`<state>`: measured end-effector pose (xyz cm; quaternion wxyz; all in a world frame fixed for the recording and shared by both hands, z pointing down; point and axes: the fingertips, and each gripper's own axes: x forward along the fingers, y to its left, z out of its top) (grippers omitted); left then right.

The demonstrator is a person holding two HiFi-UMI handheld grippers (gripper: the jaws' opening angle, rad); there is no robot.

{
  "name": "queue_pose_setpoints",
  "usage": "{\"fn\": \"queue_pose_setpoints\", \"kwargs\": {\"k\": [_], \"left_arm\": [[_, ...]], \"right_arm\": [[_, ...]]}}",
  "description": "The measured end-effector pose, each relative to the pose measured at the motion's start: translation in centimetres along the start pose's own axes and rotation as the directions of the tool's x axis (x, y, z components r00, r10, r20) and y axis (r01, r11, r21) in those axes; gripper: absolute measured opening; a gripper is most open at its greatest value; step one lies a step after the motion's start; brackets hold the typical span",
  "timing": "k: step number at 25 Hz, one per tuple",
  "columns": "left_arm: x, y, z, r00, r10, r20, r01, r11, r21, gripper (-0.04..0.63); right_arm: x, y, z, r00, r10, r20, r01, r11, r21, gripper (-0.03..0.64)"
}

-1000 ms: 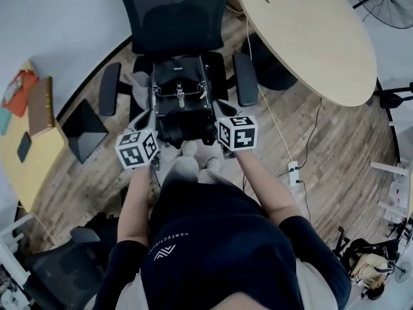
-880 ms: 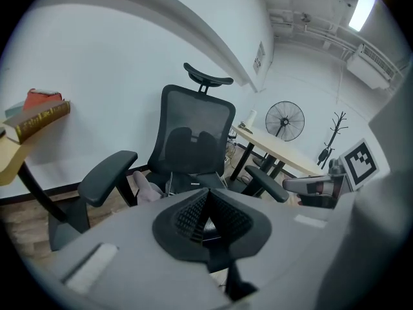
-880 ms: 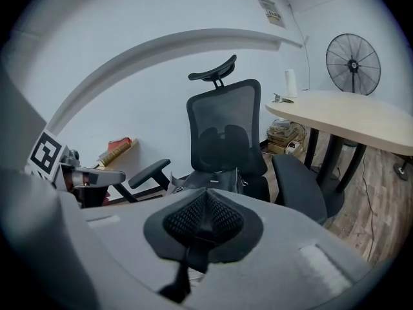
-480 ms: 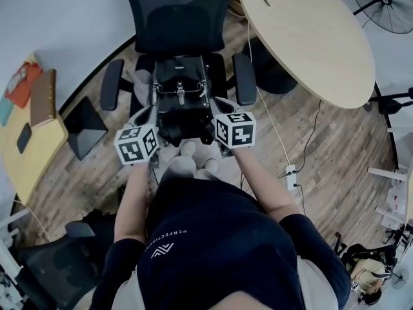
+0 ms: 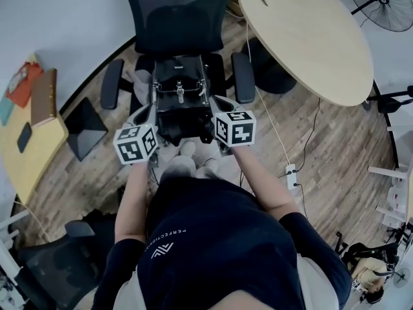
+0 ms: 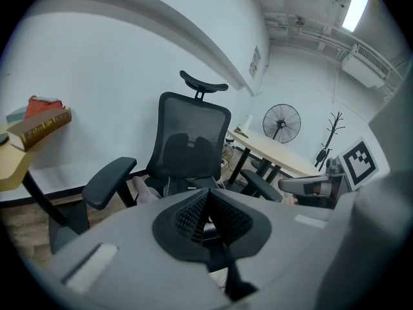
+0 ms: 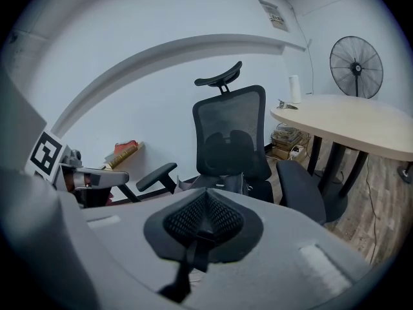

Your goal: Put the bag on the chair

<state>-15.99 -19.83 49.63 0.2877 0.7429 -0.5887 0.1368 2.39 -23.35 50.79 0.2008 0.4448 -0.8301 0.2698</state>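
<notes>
A black bag [image 5: 181, 102] with metal buckles hangs over the seat of a black mesh office chair [image 5: 177, 18], between its armrests. I cannot tell whether it rests on the seat. My left gripper [image 5: 148, 113] is at the bag's left side and my right gripper [image 5: 217, 103] at its right side. Both are shut on the bag's black straps. In the left gripper view the jaws [image 6: 208, 196] are closed, with a strap [image 6: 227, 273] hanging from them. The right gripper [image 7: 205, 197] pinches its strap [image 7: 188, 260] the same way. The chair [image 7: 229, 141] stands straight ahead.
A round wooden table [image 5: 310, 37] stands right of the chair, with a floor fan [image 5: 381, 2] beyond it. A yellow desk [image 5: 29, 154] with books is at the left. A power strip [image 5: 292, 173] and cable lie on the wooden floor. Another chair [image 5: 58, 263] stands behind on the left.
</notes>
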Motion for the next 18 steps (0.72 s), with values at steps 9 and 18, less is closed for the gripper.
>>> {"fn": "queue_pose_setpoints", "kwargs": {"k": [9, 18], "left_arm": [[-0.5, -0.3, -0.4, 1.0, 0.016, 0.004, -0.016, 1.0, -0.006, 0.015], [-1.1, -0.5, -1.1, 0.999, 0.04, 0.001, -0.04, 0.999, -0.008, 0.015]], "right_arm": [[-0.6, 0.2, -0.1, 1.0, 0.019, 0.006, -0.019, 1.0, 0.004, 0.002], [-1.2, -0.1, -0.2, 0.999, 0.04, 0.014, -0.041, 0.999, 0.016, 0.002]]}}
